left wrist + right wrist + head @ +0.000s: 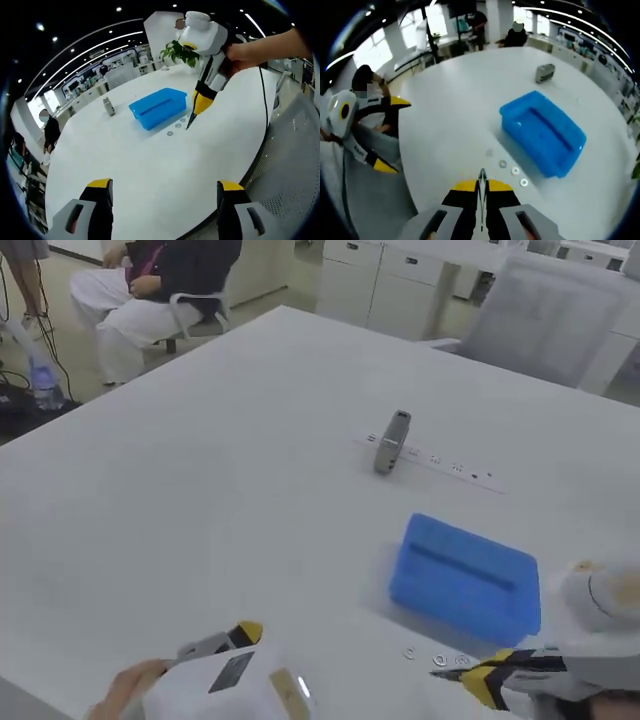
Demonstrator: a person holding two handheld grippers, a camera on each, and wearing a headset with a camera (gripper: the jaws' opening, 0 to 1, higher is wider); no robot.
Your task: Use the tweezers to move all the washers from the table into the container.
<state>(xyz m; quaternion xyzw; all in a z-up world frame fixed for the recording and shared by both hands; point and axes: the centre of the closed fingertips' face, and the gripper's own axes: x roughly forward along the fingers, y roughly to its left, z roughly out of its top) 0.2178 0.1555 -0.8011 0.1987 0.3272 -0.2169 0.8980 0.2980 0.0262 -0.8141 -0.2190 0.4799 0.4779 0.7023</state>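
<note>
Our right gripper is clenched on the tweezers, whose thin tips point forward over the table. The washers lie just ahead of those tips and slightly to the right in the right gripper view. They form a short row alongside the near wall of the blue container, which sits just beyond them. Our left gripper hangs released and empty, well apart, so we judge the right one makes the pick
</note>
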